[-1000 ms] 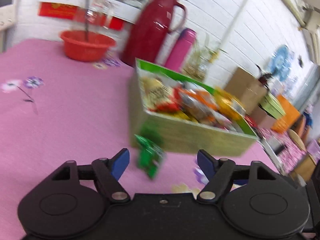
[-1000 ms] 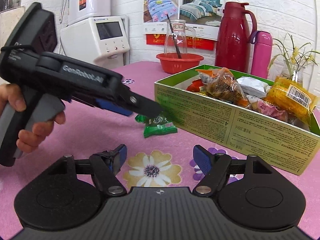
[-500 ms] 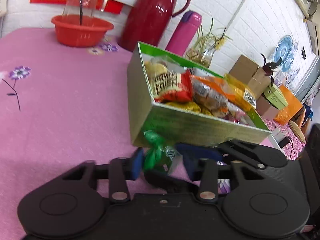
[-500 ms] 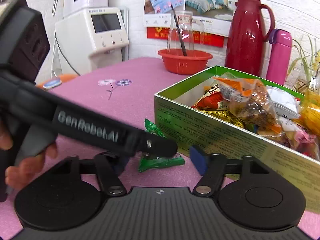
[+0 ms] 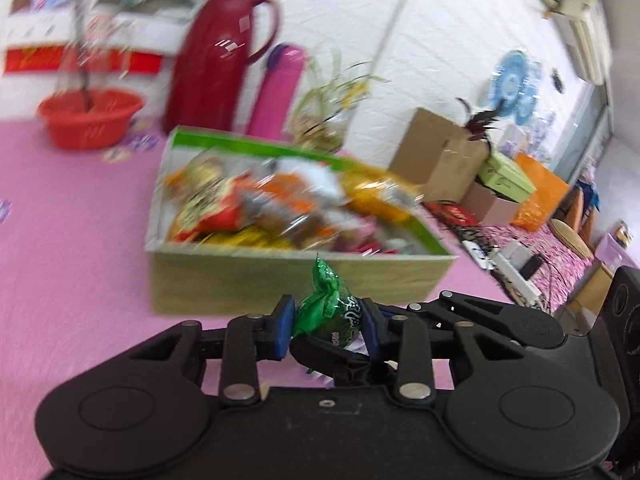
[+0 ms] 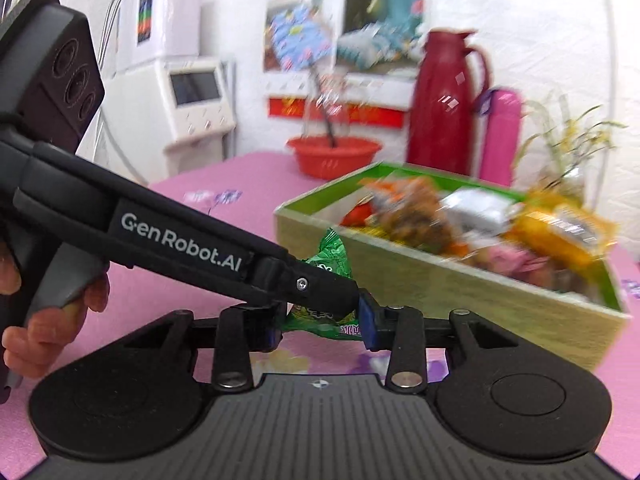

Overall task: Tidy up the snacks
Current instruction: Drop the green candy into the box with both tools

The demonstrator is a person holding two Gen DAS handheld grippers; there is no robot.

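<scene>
A small green snack packet [image 5: 330,312] is pinched between the blue pads of my left gripper [image 5: 327,326], lifted off the pink tablecloth. My right gripper [image 6: 320,326] is also closed on the same packet [image 6: 326,258] from the other side; its fingers [image 5: 472,312] cross under the left one's. The green cardboard box [image 5: 280,288] full of mixed snack bags stands just beyond the packet; it also shows in the right wrist view [image 6: 460,288].
A red basin [image 5: 90,122], a dark red thermos jug [image 5: 218,52], a pink bottle [image 5: 276,92] and a plant stand behind the box. A white appliance [image 6: 188,100] is at the far left. Cardboard boxes [image 5: 436,156] sit off the table's right.
Both grippers closed in on the green packet beside the box, shut on it, and raised it from the cloth. The views are now blurred by motion.
</scene>
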